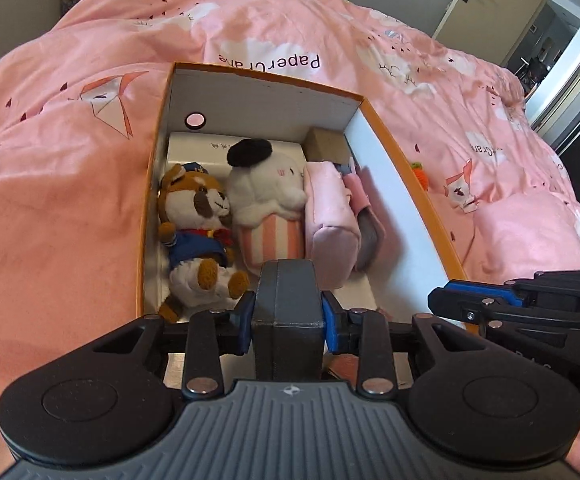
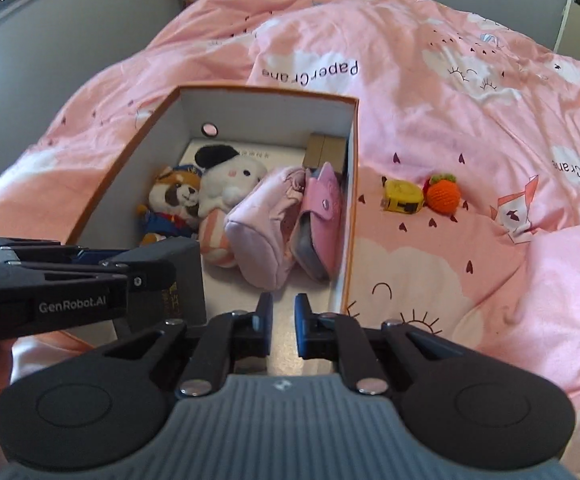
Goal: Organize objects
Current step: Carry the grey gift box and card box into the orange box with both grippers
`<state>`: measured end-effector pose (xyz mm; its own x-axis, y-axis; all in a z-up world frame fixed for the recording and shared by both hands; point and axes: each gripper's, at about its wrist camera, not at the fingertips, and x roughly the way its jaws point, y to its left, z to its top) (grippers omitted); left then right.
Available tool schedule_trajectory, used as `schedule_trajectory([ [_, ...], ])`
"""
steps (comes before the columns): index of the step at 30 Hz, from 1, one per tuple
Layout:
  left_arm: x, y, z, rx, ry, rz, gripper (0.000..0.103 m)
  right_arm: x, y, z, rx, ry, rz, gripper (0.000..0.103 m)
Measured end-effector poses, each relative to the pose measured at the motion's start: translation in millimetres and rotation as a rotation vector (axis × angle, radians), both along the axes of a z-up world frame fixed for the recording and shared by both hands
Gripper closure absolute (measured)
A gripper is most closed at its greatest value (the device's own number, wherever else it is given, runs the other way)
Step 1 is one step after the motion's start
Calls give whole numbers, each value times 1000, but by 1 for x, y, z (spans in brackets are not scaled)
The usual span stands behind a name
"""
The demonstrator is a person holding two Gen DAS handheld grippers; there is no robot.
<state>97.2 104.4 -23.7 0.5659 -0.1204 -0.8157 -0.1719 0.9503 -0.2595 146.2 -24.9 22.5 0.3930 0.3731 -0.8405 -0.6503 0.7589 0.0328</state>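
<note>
An orange-rimmed box (image 1: 394, 160) (image 2: 352, 216) lies open on the pink bed. Inside are a raccoon plush (image 1: 197, 232) (image 2: 171, 204), a white popcorn plush (image 1: 267, 200) (image 2: 225, 184), a pink pouch (image 1: 330, 216) (image 2: 261, 232) and a pink case (image 2: 322, 220). My left gripper (image 1: 287, 316) is shut on a dark grey box (image 1: 285, 312) (image 2: 181, 280), held over the near end of the orange-rimmed box. My right gripper (image 2: 283, 320) is open and empty, just right of it, above the box's near end.
A yellow tape measure (image 2: 404, 196) and an orange crocheted carrot (image 2: 444, 194) (image 1: 420, 174) lie on the duvet to the right of the box. A brown carton (image 1: 328, 144) and a white box (image 1: 201, 152) sit at the box's far end. A door (image 1: 486, 0) stands beyond the bed.
</note>
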Motion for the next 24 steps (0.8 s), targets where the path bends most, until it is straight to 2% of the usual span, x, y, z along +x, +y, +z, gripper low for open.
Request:
schedule_trajectory([
  [6,-3,9,0,-58,-17,-18,65,-3,12,-8,-39,6,9,91],
  [11,2,8,-3,-73,-15,-31,65,0,16,-9,-63,3,17,90],
  [14,4,7,-6,-90,-10,-37,65,2,17,-8,-43,10,32,86],
  [19,5,13,-5,-135,-10,-22,65,1,26,-7,-2,39,92,86],
  [24,6,11,-5,-125,-5,-18,65,-1,31,-7,-6,39,116,86],
])
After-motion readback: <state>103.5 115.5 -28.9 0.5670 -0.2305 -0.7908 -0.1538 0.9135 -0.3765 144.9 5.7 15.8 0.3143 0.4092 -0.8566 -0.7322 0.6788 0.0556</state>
